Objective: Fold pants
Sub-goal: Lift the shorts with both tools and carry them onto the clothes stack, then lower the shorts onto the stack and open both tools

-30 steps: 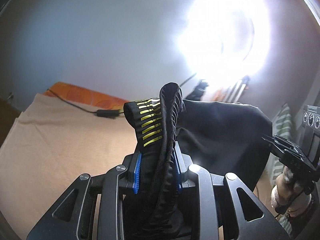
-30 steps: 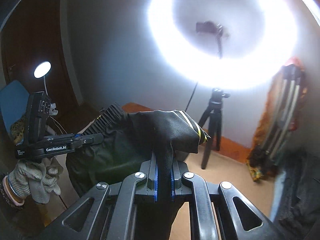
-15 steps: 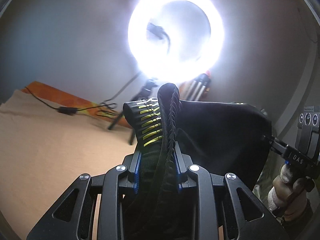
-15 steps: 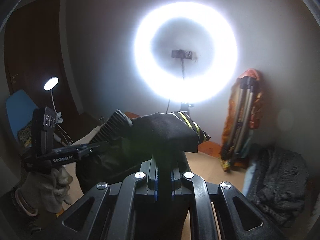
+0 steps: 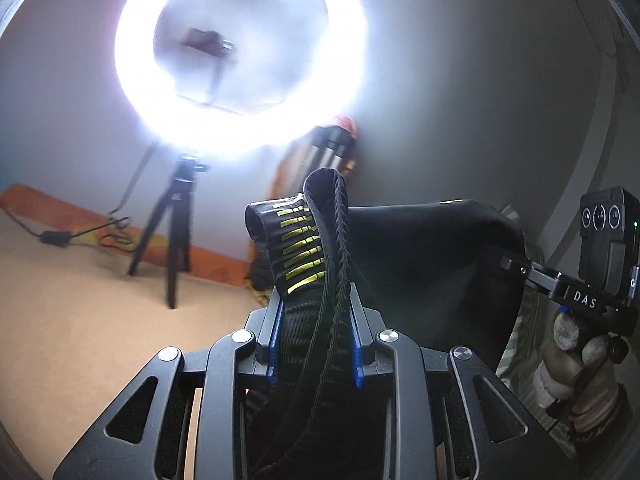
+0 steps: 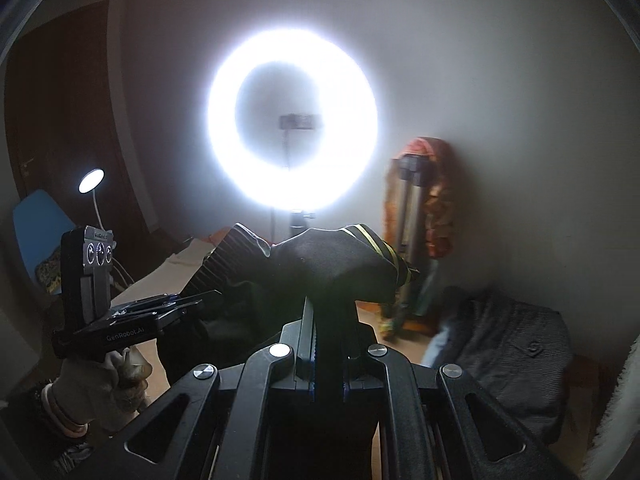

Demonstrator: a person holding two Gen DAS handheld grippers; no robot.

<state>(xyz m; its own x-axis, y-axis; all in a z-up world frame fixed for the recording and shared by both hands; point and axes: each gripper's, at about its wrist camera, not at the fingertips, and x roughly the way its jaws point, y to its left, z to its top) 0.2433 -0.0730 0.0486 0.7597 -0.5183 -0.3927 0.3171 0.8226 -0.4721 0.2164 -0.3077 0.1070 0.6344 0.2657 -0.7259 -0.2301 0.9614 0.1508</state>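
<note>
Black pants [image 5: 424,264] with yellow markings hang in the air, stretched between both grippers. My left gripper [image 5: 316,320] is shut on the ribbed waistband, which folds over above its blue pads. In the right wrist view, my right gripper [image 6: 326,332] is shut on another bunch of the black pants [image 6: 340,264], a yellow stripe showing at the fold. Each gripper shows in the other's view, held by a gloved hand: the right gripper [image 5: 516,264] at the cloth's right edge, the left gripper [image 6: 192,304] at the cloth's left edge. The pants' lower part is hidden.
A bright ring light [image 5: 240,56] on a black tripod [image 5: 176,224] stands ahead on the peach-coloured surface [image 5: 80,320], with a cable [image 5: 56,236] behind. A folded tripod [image 6: 412,216] leans on the wall. Dark clothing [image 6: 508,348] lies right. A desk lamp [image 6: 91,181] and blue chair [image 6: 36,224] stand left.
Both grippers have risen and swung sideways with the pants still gripped. The ring light has slid left in the left wrist view and moved toward the centre, smaller, in the right wrist view.
</note>
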